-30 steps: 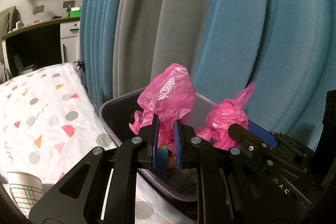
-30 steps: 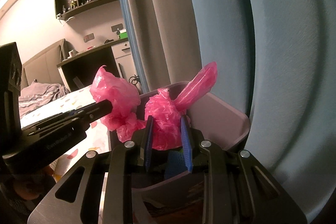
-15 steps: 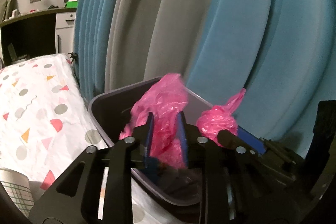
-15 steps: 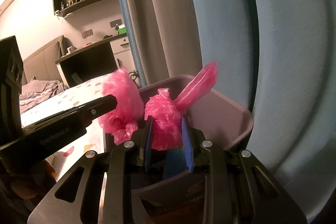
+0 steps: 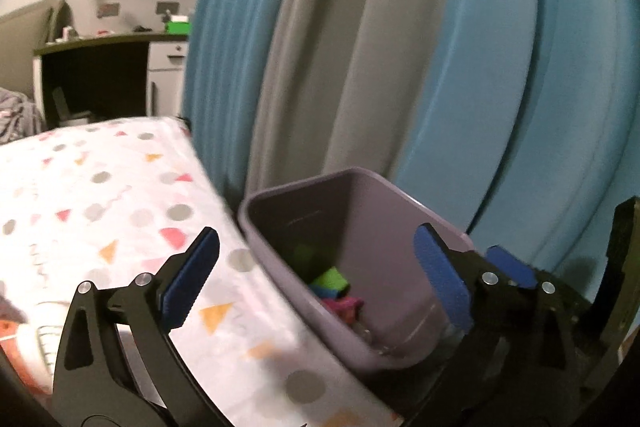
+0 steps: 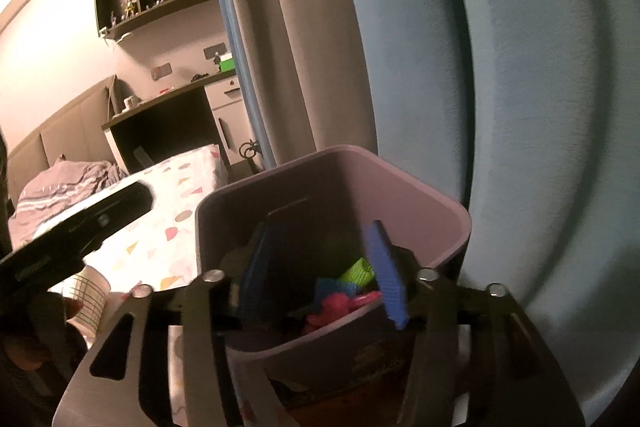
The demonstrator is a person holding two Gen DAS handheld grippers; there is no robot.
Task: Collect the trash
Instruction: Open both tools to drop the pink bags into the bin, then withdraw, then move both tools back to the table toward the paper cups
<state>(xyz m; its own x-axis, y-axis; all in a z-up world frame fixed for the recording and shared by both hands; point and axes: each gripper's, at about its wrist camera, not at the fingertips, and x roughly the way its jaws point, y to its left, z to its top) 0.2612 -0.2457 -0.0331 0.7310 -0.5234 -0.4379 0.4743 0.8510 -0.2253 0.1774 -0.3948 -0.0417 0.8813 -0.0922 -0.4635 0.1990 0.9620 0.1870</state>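
Hovering over the purple bin (image 5: 404, 223), the left gripper (image 5: 320, 279) had its jaws spreading to their widest, with nothing between the blue pads. At three o'clock of it in the left view, the right gripper (image 6: 320, 275) was also opening, about halfway, gripping nothing. The pink bag (image 6: 336, 307) lay inside the bin among green and blue scraps. At nine o'clock of the bin stood the patterned tablecloth (image 5: 100, 195).

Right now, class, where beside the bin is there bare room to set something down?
Free: the patterned white bedspread left of the purple plastic bin. Crowded: the bin's bottom, with pink and green trash, and the patterned paper cup at the bedspread's near edge.
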